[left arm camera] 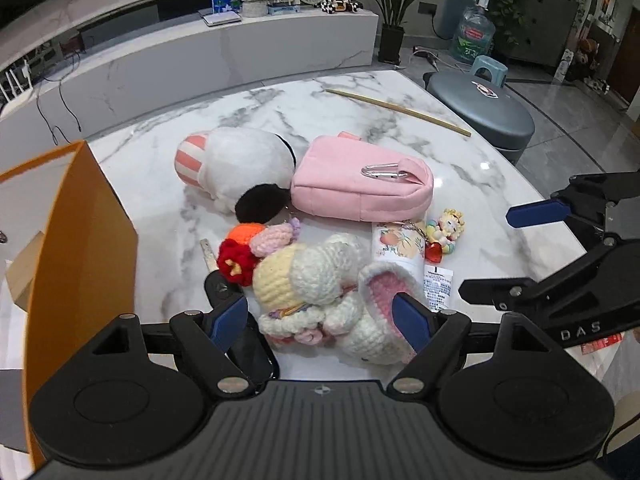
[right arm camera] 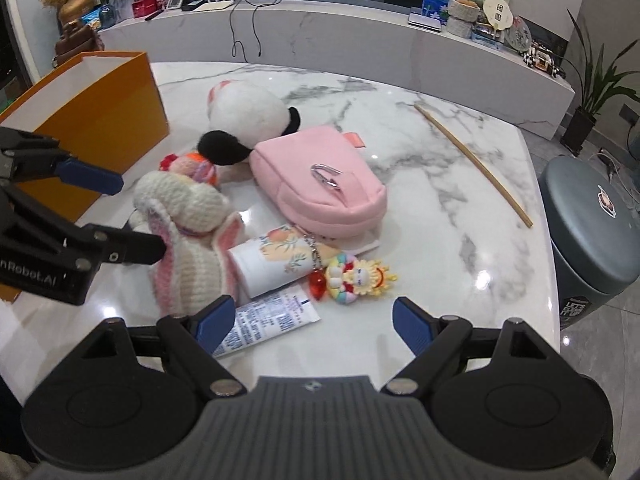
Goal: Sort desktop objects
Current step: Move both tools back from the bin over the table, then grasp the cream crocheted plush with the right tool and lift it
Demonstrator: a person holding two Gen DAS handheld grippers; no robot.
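Note:
A pile lies on the marble table point(left arm camera: 360, 96): a white plush with black ears point(left arm camera: 240, 160), a pink pouch point(left arm camera: 360, 184), a crocheted white bunny point(left arm camera: 320, 280), a floral tube point(left arm camera: 400, 246) and a doll keychain point(left arm camera: 448, 228). My left gripper point(left arm camera: 320, 320) is open, its blue fingers either side of the bunny, low over it. My right gripper point(right arm camera: 304, 320) is open and empty, just in front of the tube point(right arm camera: 276, 264) and the keychain point(right arm camera: 360, 278). The bunny point(right arm camera: 188, 216), pouch point(right arm camera: 320, 184) and plush point(right arm camera: 244, 112) also show in the right wrist view.
An open orange box point(left arm camera: 80, 240) stands at the table's left edge; it also shows in the right wrist view point(right arm camera: 100, 116). A black car key point(left arm camera: 224, 292) lies under my left finger. A wooden stick point(left arm camera: 400, 110) lies at the far right. A grey stool point(right arm camera: 588, 220) stands beside the table.

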